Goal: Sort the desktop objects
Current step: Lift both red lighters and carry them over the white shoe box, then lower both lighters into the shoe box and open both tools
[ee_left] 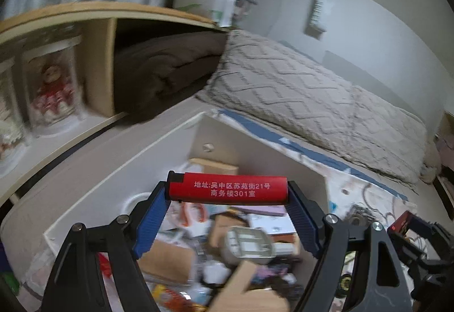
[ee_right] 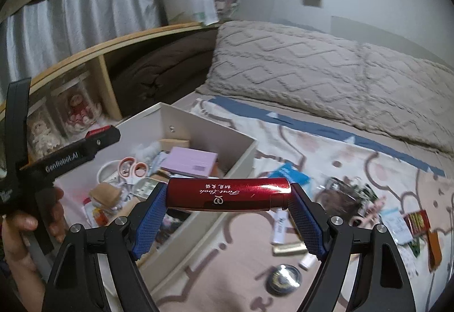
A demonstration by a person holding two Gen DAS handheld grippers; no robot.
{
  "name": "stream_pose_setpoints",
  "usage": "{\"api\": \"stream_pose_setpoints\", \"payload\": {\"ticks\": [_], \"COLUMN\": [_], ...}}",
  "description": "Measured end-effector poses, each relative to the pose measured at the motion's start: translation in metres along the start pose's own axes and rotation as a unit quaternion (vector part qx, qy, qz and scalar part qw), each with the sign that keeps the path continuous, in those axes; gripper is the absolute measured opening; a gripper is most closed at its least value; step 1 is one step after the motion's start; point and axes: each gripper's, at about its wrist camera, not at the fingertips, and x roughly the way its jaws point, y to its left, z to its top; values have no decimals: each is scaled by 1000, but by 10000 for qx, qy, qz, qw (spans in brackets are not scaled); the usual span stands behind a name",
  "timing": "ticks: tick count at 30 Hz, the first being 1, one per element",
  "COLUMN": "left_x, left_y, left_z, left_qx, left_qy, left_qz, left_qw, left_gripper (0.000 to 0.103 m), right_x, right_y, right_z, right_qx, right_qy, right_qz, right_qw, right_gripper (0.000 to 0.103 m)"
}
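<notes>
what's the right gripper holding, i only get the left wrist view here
Observer: The right gripper is shut on a glossy dark red tube, gripped end to end.
Operator: is it over the box too
Observer: No, it is beside the white box, above the patterned bedsheet.
Operator: anything left out there to sort
Observer: Yes, a small round tin and a gold bar-shaped item lie on the sheet.
</notes>
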Motion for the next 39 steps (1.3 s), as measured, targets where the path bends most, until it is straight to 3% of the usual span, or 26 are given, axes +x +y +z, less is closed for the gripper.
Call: {"api": "stream_pose_setpoints", "payload": {"ticks": [6, 11, 21, 29, 39], "left_x": [2, -1, -9, -8, -11], "left_y": [25, 35, 55, 50, 46], "left_z": [-9, -11, -18, -22, -22], "left_qx": [-214, -93, 269, 542, 644], "left_qy": [108, 28, 52, 185, 378], "left_qz": [116, 484, 876, 731, 592], "left_qw": [9996, 9988, 9958, 9957, 9954], "left_gripper": [81, 81, 81, 81, 81], "right_x": [23, 38, 75, 102, 120], "right_y": [28, 42, 50, 68, 92], "right_z": [13, 22, 44, 58, 65], "right_qx": [-151, -156, 173, 378, 25], "right_qy": [163, 252, 516, 679, 795], "right_qz": [134, 197, 283, 477, 369], "right_qw": [9997, 9994, 9981, 9958, 9961], "right_gripper": [84, 84, 84, 84, 84]}}
